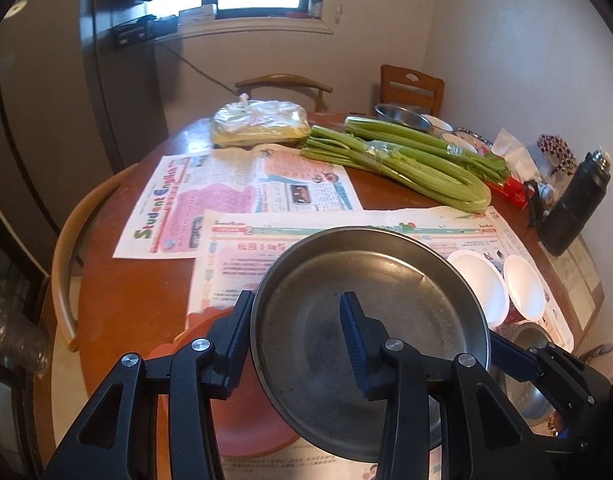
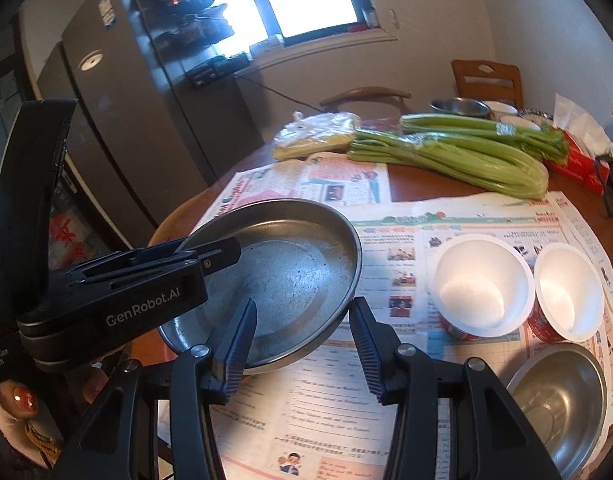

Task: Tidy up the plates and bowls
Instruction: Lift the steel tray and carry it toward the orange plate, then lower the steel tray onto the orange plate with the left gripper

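L gripper point(image 1: 298, 332) and R gripper point(image 2: 302, 344) each pinch the pan point(image 2: 282, 276) rim, tilted; cups point(image 2: 482, 288) at 3 o'clock.

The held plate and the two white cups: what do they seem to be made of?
Plate: metal, likely stainless steel; grey, dull sheen, scuffed and mottled base, thin rolled rim. Cups: probably paper or foam, possibly thin plastic; matte white inside, printed red outside, like disposable food tubs.
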Motion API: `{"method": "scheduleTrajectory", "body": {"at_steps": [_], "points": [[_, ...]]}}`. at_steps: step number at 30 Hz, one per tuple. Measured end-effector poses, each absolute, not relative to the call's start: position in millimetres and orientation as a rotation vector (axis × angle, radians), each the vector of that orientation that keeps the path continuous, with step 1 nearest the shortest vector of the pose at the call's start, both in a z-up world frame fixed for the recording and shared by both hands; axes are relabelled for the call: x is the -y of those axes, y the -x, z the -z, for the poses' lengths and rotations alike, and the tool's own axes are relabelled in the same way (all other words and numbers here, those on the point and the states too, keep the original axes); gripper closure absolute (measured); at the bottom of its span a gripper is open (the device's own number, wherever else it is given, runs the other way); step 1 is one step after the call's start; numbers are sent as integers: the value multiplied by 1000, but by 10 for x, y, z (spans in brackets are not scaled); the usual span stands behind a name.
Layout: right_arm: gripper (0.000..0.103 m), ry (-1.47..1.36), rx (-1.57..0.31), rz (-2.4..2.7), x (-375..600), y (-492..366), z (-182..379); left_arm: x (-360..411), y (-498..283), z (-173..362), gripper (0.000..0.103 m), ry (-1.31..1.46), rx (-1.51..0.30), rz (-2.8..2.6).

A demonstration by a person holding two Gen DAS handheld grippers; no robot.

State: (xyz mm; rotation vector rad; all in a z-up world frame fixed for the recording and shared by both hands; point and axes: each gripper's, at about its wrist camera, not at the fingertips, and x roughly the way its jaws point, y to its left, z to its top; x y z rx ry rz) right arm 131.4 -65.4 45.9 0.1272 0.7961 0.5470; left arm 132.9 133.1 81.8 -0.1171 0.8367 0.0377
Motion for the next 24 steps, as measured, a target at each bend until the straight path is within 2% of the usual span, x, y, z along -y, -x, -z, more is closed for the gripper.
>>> {"method": "scheduleTrajectory", "body": {"at_steps": [7, 24], "points": [[54, -71, -788, -598, 415, -1180, -505, -1560, -1123, -752, 59, 146, -843, -79], [54, 16, -877, -688, 48, -1144, -137, -1883, -969, -212, 58, 229, -939, -145]]}}
